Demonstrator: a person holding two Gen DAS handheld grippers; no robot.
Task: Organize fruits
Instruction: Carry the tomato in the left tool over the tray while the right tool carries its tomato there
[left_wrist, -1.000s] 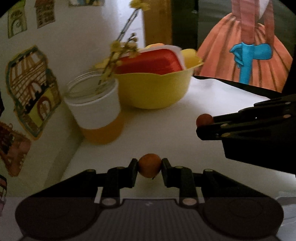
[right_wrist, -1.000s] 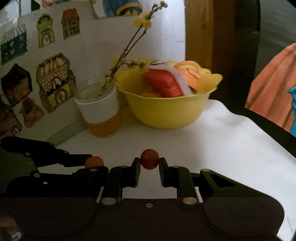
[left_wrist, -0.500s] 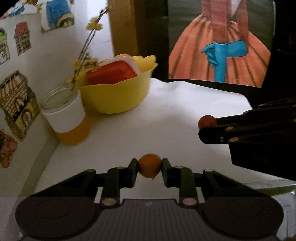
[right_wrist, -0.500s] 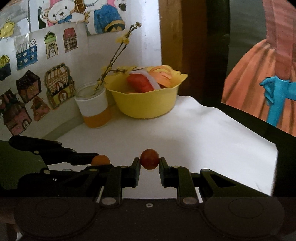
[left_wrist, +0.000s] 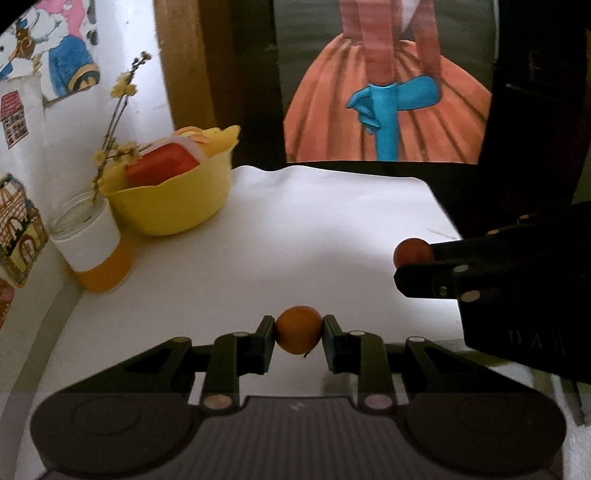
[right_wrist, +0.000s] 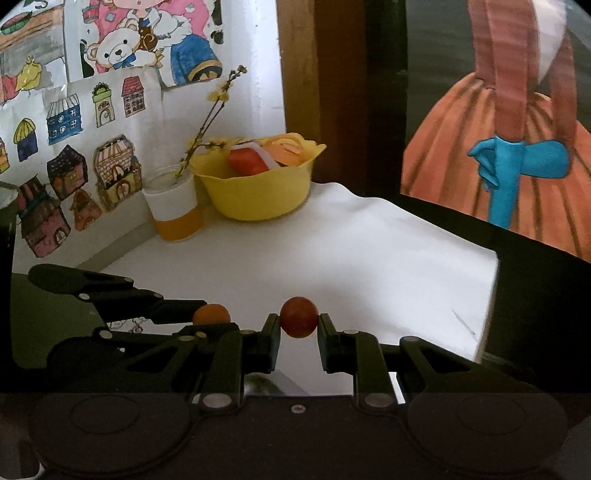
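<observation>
- Orange fruit (left_wrist: 298, 329) pinched between the left gripper (left_wrist: 298, 332) jaws, held above the white worktop (left_wrist: 314, 236).
- Red fruit (right_wrist: 299, 321) pinched between the right gripper (right_wrist: 299, 326) jaws, also above the worktop.
- Both grippers side by side, near each other, not touching; the right one sits at the right edge of the left view.
- Yellow bowl (right_wrist: 258, 195) at the far left corner of the worktop, holding a red-and-white slice (right_wrist: 249, 161) and orange pieces.
- Jar (right_wrist: 175, 203) with a flower twig (right_wrist: 212, 114) just left of the bowl, by the wall.
- Drawings (right_wrist: 74, 110) on the wall.
</observation>
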